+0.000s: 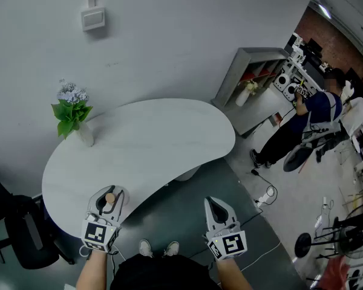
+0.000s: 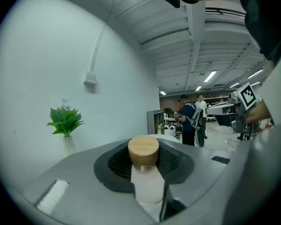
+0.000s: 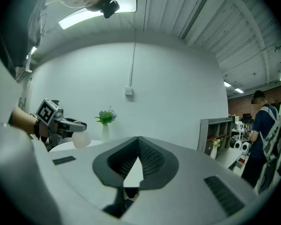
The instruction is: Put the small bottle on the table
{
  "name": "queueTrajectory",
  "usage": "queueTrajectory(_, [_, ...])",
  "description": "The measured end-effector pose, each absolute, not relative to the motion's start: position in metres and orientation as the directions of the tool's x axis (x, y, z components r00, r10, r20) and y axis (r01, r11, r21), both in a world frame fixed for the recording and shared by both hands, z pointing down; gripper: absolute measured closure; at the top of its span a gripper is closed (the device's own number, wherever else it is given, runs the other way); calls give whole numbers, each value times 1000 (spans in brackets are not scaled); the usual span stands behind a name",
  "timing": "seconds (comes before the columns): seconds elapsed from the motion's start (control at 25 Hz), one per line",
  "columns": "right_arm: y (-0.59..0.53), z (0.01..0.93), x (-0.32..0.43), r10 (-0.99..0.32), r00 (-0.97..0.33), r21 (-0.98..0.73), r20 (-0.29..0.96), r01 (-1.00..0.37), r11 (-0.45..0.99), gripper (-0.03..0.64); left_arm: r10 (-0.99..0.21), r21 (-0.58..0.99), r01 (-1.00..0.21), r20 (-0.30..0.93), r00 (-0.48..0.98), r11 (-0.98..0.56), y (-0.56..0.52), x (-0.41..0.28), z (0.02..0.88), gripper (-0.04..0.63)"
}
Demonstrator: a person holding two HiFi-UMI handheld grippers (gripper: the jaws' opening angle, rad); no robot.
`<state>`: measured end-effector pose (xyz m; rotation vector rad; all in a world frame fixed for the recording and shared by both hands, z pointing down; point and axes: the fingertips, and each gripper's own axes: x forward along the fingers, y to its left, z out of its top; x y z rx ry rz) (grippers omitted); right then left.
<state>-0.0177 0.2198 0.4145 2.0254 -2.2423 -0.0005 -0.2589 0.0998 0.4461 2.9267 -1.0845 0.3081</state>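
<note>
The small bottle (image 2: 147,184), pale and frosted with a round wooden cap (image 2: 143,149), stands upright between the jaws of my left gripper (image 2: 144,145), which is shut on it. In the head view this gripper (image 1: 111,194) holds the bottle (image 1: 111,198) over the near left edge of the white table (image 1: 163,141). My right gripper (image 1: 213,203) hovers above the floor, off the table's near edge. Its jaws meet at the tips with nothing between them (image 3: 138,139). The right gripper view also catches the left gripper (image 3: 61,123) with the bottle (image 3: 81,138).
A clear vase with a green plant (image 1: 72,115) stands at the table's far left by the wall. A dark chair (image 1: 21,234) sits left of the table. A grey shelf unit (image 1: 254,77) and a person (image 1: 308,116) are off to the right; cables and a socket strip (image 1: 265,195) lie on the floor.
</note>
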Motion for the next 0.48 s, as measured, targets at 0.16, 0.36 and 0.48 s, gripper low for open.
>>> queueTrajectory(0.16, [223,416,-16,-991,-96,78,89,-992,103,612,-644,-64,-644,183,743,-762,102,-256,446,489])
queueTrajectory(0.36, [226,416,-11,-992,-106,54,69,-992,110,612,-643,-70,-643,187,742,-762,103,-250,446,489])
queueTrajectory(0.48, [231,416,-3,-992,-118,27,50,-992,120,611,-645,-74,-645,190,740,-761,106,-243,446,489])
